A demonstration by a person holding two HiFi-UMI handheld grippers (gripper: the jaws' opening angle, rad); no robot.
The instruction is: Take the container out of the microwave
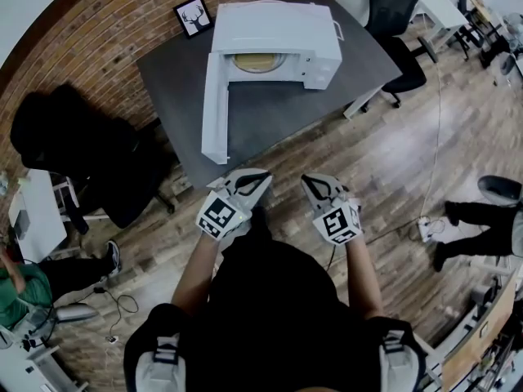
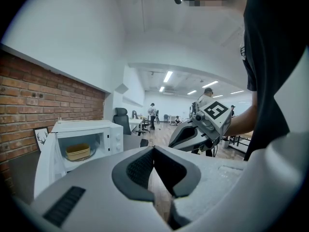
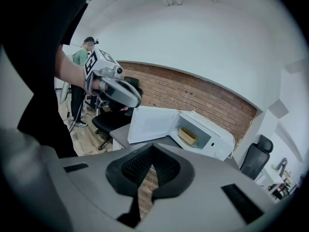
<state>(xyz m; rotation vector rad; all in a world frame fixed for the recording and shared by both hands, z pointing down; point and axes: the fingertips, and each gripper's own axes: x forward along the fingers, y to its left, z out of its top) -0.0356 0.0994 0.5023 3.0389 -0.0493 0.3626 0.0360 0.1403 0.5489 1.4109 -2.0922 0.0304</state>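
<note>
Brick wall (image 1: 98, 31) backs a grey tabletop (image 1: 270, 125) in the upper middle of the head view. There the container (image 1: 259, 62), a shallow tan tub, sits inside the white microwave (image 1: 278, 27). It rests on the cavity floor, just behind the opening, so it looks easy to reach from the front. The door (image 1: 215, 109) hangs fully open toward the frame's lower left, leaving that opening clear. A framed deer picture (image 1: 194, 16) leans beside the oven. Lower in the frame, over the wooden floor (image 1: 392, 178), the left hand-held gripper (image 1: 255, 180) and right hand-held gripper (image 1: 313, 184) point toward the tabletop. Both are pressed closed on nothing and well apart from the oven. I judge this an approach, with the jaws yet to widen.
</note>
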